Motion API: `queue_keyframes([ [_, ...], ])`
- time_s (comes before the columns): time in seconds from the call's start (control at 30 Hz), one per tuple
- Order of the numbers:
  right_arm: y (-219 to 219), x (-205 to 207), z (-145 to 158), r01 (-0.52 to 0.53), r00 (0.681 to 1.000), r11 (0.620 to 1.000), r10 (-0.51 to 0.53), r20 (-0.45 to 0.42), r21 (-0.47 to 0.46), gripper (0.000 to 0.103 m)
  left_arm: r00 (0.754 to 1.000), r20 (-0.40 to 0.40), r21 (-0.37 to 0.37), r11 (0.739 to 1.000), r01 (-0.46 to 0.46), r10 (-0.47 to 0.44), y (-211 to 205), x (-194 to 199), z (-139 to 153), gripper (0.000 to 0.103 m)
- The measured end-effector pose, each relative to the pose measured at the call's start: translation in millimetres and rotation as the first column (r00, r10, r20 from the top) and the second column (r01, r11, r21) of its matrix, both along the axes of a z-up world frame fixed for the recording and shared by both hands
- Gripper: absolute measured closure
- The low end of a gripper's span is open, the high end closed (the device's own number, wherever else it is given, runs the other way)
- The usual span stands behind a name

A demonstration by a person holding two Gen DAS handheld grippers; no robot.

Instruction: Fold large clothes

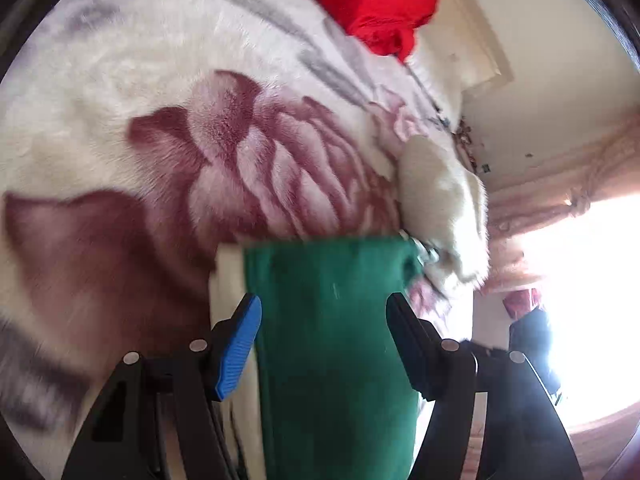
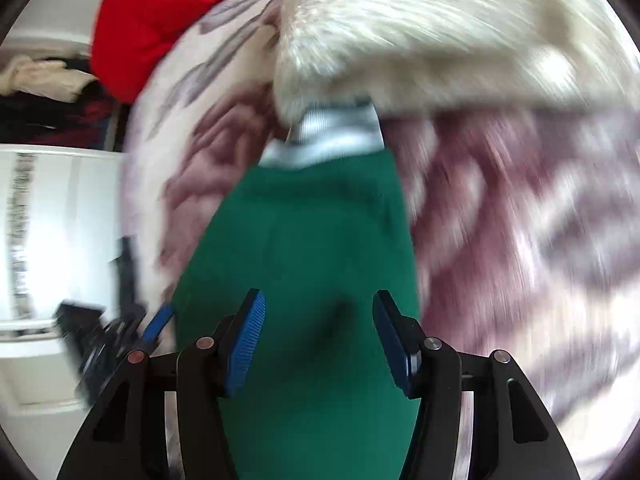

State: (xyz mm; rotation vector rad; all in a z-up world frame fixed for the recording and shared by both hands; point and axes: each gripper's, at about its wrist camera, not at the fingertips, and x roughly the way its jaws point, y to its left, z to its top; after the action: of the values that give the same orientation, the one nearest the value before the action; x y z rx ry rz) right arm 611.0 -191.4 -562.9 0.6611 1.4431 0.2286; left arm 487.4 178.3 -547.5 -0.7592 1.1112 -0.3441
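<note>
A green garment (image 1: pixel 332 320) lies on a plush floral blanket (image 1: pixel 168 128), running between the fingers of my left gripper (image 1: pixel 324 308), whose jaws stand wide open over it. In the right wrist view the same green garment (image 2: pixel 304 280) with a white ribbed band (image 2: pixel 332 140) at its far end stretches ahead, and my right gripper (image 2: pixel 318 304) stands open above it. A white furry garment (image 2: pixel 420 40) covers the far end of the green one; it also shows in the left wrist view (image 1: pixel 444 200). The left gripper's fingers (image 2: pixel 156 324) show at the lower left of the right wrist view.
A red garment (image 1: pixel 368 0) lies at the far end of the bed; it shows in the right wrist view (image 2: pixel 152 20) too. A white cabinet (image 2: pixel 60 240) stands left. A bright window with curtains (image 1: pixel 580 280) is right. The views are motion-blurred.
</note>
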Motion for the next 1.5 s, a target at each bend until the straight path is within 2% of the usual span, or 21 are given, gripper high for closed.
queue_keyframes([
  [0.03,-8,-29,7,0.006,1.000,1.000,-0.005,-0.012,0.029,0.030,1.000,0.000,0.006,1.000,0.018,-0.018,1,-20,9,0.040],
  [0.1,-17,-82,10,0.011,0.999,0.998,-0.008,-0.047,0.068,0.021,0.998,-0.044,0.011,0.999,0.052,-0.051,3,-53,13,0.032],
  [0.2,-19,-166,0,0.015,0.986,0.994,0.002,-0.167,0.105,0.021,0.991,-0.124,0.002,0.998,0.056,-0.055,10,-121,15,0.029],
  [0.33,-15,-272,-37,0.036,0.948,0.982,0.025,-0.317,0.184,0.020,0.971,-0.233,0.025,0.998,0.059,-0.052,13,-229,8,0.028],
  [0.37,-12,-296,-46,0.039,0.940,0.980,0.030,-0.340,0.195,0.018,0.963,-0.265,0.045,0.997,0.062,-0.048,12,-252,4,0.028],
  [0.4,-7,-321,-57,0.034,0.930,0.975,0.049,-0.364,0.219,0.010,0.959,-0.280,0.055,0.996,0.065,-0.047,11,-271,-1,0.028],
  [0.57,31,-393,-105,-0.056,0.915,0.943,0.179,-0.362,0.327,0.008,0.927,-0.363,0.021,0.994,0.109,-0.094,-12,-348,-46,0.028],
  [0.7,60,-397,-129,-0.059,0.933,0.922,0.187,-0.307,0.382,0.000,0.931,-0.334,-0.027,0.988,0.150,-0.150,-35,-367,-67,0.028],
  [0.83,81,-390,-130,0.001,0.953,0.873,0.147,-0.266,0.487,0.004,0.952,-0.285,-0.034,0.994,0.106,-0.111,-34,-366,-64,0.028],
  [0.87,91,-388,-130,-0.011,0.955,0.872,0.154,-0.253,0.489,0.016,0.955,-0.274,-0.034,0.994,0.105,-0.111,-35,-367,-63,0.029],
  [0.9,98,-389,-131,-0.019,0.952,0.879,0.161,-0.260,0.476,0.066,0.962,-0.251,-0.021,0.994,0.111,-0.112,-36,-369,-59,0.035],
  [0.93,100,-392,-135,0.018,0.948,0.880,0.136,-0.288,0.475,0.077,0.966,-0.229,0.006,0.993,0.121,-0.117,-36,-373,-55,0.065],
  [0.97,99,-394,-137,0.067,0.943,0.882,0.096,-0.319,0.466,0.078,0.970,-0.214,0.008,0.993,0.119,-0.115,-36,-376,-50,0.077],
  [1.03,101,-396,-131,0.101,0.944,0.881,0.061,-0.323,0.462,0.083,0.978,-0.181,-0.006,0.994,0.105,-0.104,-36,-384,-38,0.086],
  [1.1,100,-402,-123,0.134,0.944,0.859,0.041,-0.328,0.494,0.084,0.980,-0.172,-0.033,0.995,0.092,-0.097,-37,-394,-26,0.087],
  [1.2,99,-407,-109,0.132,0.944,0.854,0.048,-0.328,0.504,0.085,0.981,-0.174,-0.056,0.996,0.074,-0.082,-39,-407,-17,0.087],
  [1.3,92,-404,-108,0.104,0.943,0.872,0.065,-0.325,0.477,0.082,0.973,-0.226,-0.116,0.993,0.022,-0.048,-38,-406,-41,0.081],
  [1.37,89,-399,-118,0.091,0.939,0.891,0.072,-0.336,0.446,0.068,0.961,-0.274,-0.136,0.991,0.004,-0.041,-36,-402,-62,0.064],
  [1.4,90,-396,-126,0.083,0.931,0.905,0.079,-0.357,0.416,0.052,0.955,-0.294,-0.155,0.988,0.001,-0.047,-36,-396,-72,0.057],
  [1.43,80,-387,-132,0.077,0.923,0.910,0.089,-0.374,0.408,0.048,0.952,-0.301,-0.168,0.986,0.003,-0.054,-41,-390,-78,0.044],
  [1.5,88,-383,-143,0.091,0.921,0.893,0.093,-0.379,0.441,0.043,0.949,-0.299,-0.165,0.985,0.050,-0.098,-49,-388,-83,0.042],
])
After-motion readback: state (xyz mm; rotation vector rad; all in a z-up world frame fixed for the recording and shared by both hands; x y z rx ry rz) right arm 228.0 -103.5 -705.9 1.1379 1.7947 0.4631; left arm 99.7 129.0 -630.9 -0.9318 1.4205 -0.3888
